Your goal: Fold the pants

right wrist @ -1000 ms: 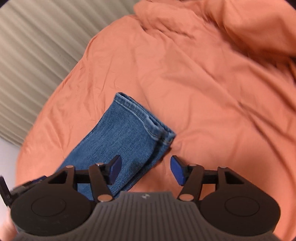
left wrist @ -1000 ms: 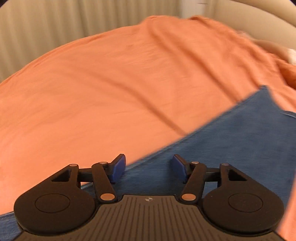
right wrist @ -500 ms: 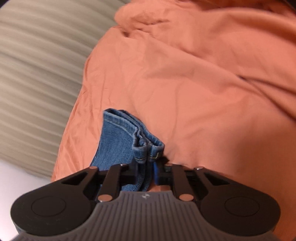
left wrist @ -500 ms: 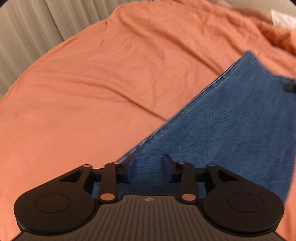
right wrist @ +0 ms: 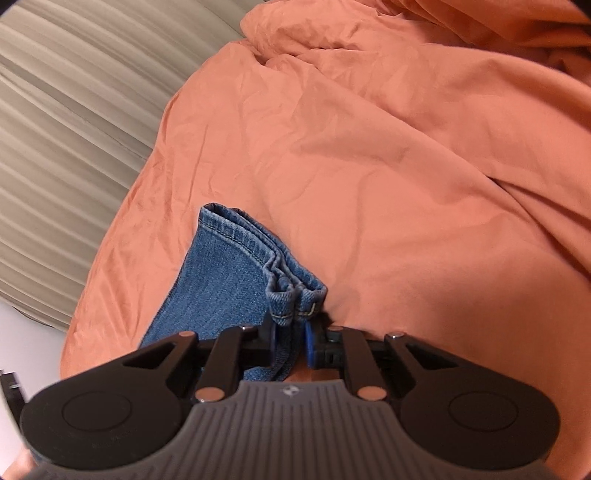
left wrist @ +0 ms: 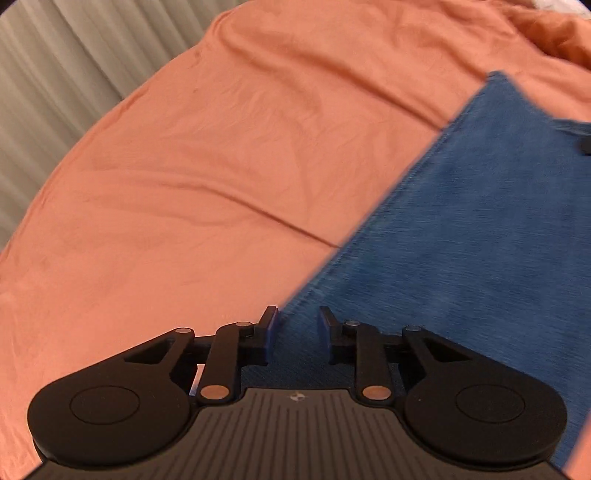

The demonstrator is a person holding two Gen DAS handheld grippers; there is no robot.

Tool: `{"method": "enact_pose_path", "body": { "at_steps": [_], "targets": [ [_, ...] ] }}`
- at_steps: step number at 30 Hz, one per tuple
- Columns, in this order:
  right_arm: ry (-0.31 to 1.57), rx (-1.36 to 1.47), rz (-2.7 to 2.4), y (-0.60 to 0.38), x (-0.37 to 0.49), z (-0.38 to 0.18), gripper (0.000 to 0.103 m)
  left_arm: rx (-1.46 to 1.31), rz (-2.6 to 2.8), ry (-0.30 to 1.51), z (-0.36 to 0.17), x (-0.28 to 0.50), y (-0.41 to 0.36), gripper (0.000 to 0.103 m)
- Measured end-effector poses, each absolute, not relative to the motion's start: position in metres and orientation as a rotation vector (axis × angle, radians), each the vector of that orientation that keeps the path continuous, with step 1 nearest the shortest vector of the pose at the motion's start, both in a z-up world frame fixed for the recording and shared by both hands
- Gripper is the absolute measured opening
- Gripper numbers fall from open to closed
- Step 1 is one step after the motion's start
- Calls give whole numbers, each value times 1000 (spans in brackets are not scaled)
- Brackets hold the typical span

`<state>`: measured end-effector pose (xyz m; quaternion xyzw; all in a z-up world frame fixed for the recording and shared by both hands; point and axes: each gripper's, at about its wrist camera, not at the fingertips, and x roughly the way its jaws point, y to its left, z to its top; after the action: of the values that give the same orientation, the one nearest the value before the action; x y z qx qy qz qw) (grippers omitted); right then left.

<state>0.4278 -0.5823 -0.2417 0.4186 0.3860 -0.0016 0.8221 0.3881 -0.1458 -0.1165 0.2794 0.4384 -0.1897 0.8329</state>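
Note:
Blue denim pants (left wrist: 469, 229) lie folded lengthwise on an orange bed sheet (left wrist: 207, 177). In the left wrist view my left gripper (left wrist: 295, 328) sits over the pants' left edge, its blue pads narrowly apart with denim between them; I cannot tell whether they pinch it. In the right wrist view my right gripper (right wrist: 290, 334) is shut on the stacked leg hems of the pants (right wrist: 236, 273), lifted slightly off the sheet (right wrist: 388, 155).
Beige pleated curtains (right wrist: 66, 110) hang past the bed's left edge, also in the left wrist view (left wrist: 66, 62). Rumpled orange bedding (right wrist: 461, 33) piles up at the far right. A dark gripper part (left wrist: 585, 144) shows at the right rim.
My right gripper moved onto the hem end, closed on it and lifted it. My left gripper's jaws narrowed over the pants' edge and it shifted along the denim.

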Motion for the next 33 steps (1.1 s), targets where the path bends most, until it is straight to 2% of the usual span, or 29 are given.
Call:
{"method": "enact_pose_path", "body": {
  "at_steps": [6,7,9,10,20,23,30,33],
  "targets": [
    [830,860,-42,-576,429,-236,10,634,-501,986,-123,335,-160,30],
    [831,860,-48,-576,428,-236,10,626,-512,997,-126,326,-162,28],
    [834,851,-56,-574,428,-235,10,586,-517,1024,-130,316,-164,17],
    [836,845,-60,-574,428,-234,10,564,-515,1043,-131,313,-164,16],
    [824,745,-54,-566,430,-199,7,400,-535,1091,-118,272,-149,14],
    [803,693,-27,-560,429,-176,5,300,-561,1102,-116,262,-144,19],
    [694,532,99,-521,417,-93,4,172,-534,1079,-132,249,-128,20],
    [644,445,155,-489,408,-54,4,89,-552,1077,-123,241,-117,26]
  ]
}}
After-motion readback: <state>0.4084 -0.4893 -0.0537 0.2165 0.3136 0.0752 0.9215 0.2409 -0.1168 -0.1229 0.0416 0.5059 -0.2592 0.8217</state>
